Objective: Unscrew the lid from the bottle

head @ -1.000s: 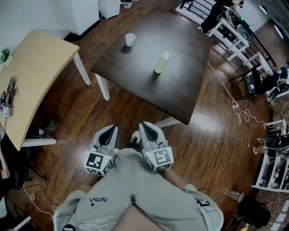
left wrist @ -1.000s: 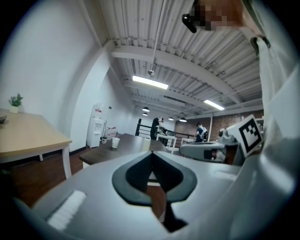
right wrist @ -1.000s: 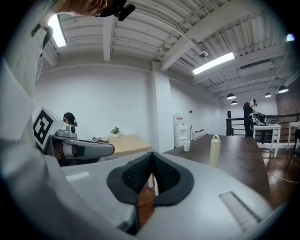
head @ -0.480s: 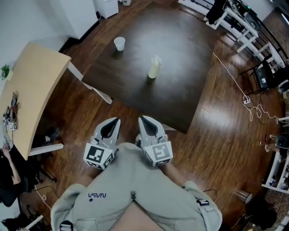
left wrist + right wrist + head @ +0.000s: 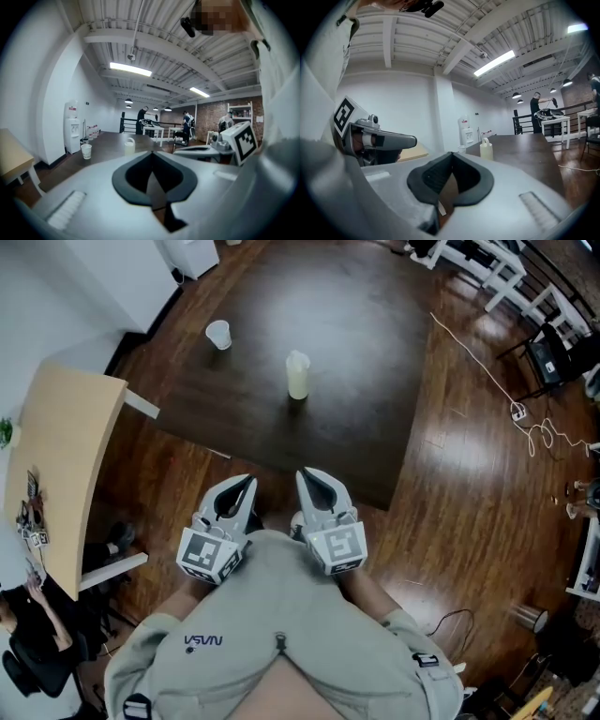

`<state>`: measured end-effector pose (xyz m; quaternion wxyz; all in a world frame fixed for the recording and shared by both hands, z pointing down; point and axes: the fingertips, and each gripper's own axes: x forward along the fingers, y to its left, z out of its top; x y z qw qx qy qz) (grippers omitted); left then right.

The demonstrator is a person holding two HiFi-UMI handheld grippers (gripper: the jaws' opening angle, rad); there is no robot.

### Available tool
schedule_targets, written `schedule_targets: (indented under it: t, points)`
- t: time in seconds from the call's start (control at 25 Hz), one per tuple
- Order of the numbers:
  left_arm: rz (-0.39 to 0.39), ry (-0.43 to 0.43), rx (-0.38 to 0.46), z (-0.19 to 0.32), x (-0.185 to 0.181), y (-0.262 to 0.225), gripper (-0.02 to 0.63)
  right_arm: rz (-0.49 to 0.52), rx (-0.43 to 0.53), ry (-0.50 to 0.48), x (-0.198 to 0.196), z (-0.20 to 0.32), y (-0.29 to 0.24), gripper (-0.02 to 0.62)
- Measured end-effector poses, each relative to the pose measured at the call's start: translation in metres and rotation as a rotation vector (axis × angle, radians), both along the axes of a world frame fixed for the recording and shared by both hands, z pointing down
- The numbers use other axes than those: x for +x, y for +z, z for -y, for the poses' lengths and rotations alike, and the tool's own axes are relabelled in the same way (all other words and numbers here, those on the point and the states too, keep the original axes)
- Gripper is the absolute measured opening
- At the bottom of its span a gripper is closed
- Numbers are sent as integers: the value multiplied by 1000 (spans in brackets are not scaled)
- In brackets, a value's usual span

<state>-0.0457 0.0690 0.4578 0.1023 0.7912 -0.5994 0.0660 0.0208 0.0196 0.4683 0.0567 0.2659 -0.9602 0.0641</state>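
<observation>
Two claws closed, bottle untouched at the middle of the table
Off the table's near edge, the left gripper and right gripper hang with jaws together on nothing, likely pausing before approach; the bottle's lid is on.

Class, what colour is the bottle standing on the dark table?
Pale yellowish-cream bottle, clearest in the head view.

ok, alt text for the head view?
Looking down: a pale bottle stands upright on a dark table, a white cup farther to its left. The left tool and right tool, both shut and empty, are held side by side at the person's waist, short of the table.
</observation>
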Motion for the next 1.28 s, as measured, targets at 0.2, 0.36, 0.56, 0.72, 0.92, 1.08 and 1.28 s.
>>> schedule_targets:
  t: [0.2, 0.36, 0.56, 0.72, 0.92, 1.08, 1.28]
  points:
    - [-40, 90, 7, 29, -9, 7, 2, -38, 1, 69, -7, 17, 7, 0]
    - [-67, 161, 25, 58, -28, -2, 2, -65, -16, 117, -25, 30, 9, 0]
    - [-104, 244, 68, 92, -51, -15, 2, -86, -5, 226, -33, 57, 0, 0]
    - [-127, 276, 65, 117, -75, -9, 2, -99, 9, 305, -40, 87, -1, 0]
    - [-124, 311, 57, 143, -92, 3, 2, -138, 2, 367, -38, 113, 8, 21]
    - [-85, 289, 37, 167, -100, 22, 2, -173, -14, 363, -33, 134, 26, 69]
    - [-98, 234, -28, 185, -109, 48, 63, -220, -85, 293, -39, 161, 70, 194]
